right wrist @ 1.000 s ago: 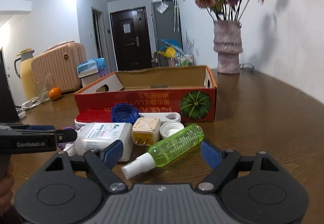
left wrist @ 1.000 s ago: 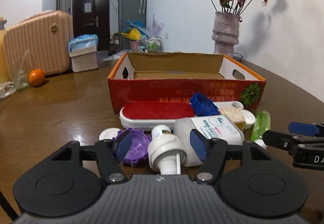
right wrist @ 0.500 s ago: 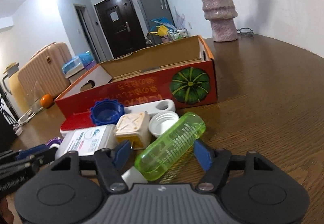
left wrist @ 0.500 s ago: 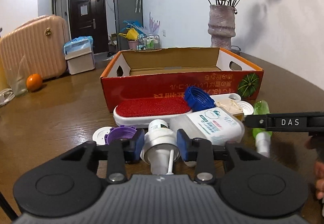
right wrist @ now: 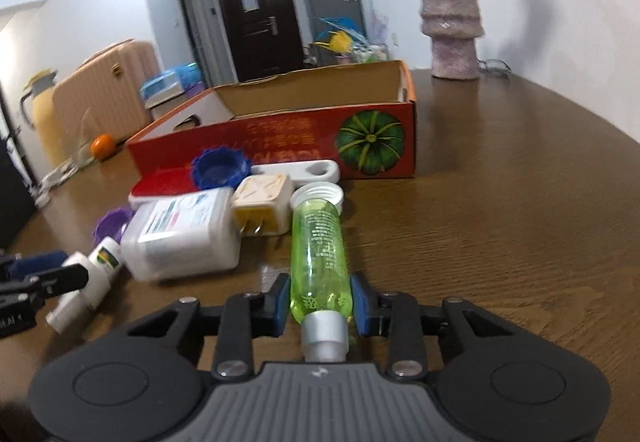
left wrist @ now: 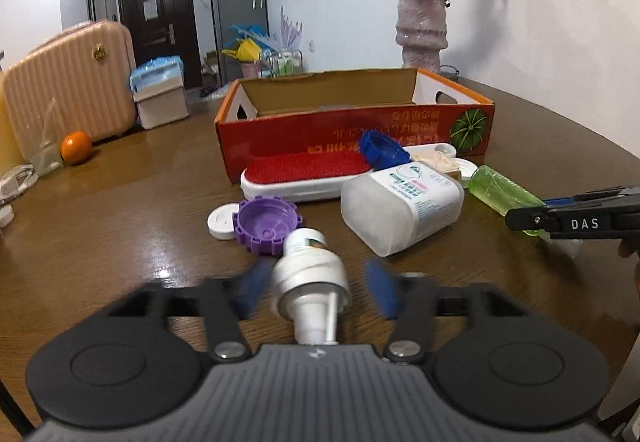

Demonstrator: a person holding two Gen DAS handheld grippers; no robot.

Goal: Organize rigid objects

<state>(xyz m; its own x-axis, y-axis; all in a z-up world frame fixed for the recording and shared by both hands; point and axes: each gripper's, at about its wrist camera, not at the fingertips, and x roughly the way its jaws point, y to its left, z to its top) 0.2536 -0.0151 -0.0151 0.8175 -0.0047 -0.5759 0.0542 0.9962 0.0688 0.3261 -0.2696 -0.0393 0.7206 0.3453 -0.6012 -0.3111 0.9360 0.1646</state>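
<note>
Both grippers have closed in on bottles since a second ago, near the red box.

Left gripper, blurred, brackets the white pump bottle (grip cannot be told); right gripper clamps the green spray bottle. Grasping step; next, likely lift into the box, whose visible interior looks empty.

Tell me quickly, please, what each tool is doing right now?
Left tool: fingers blurred, apart on either side of the white spray bottle; open, no grip.
Right tool: closed on the green bottle, pads against its sides.
</note>
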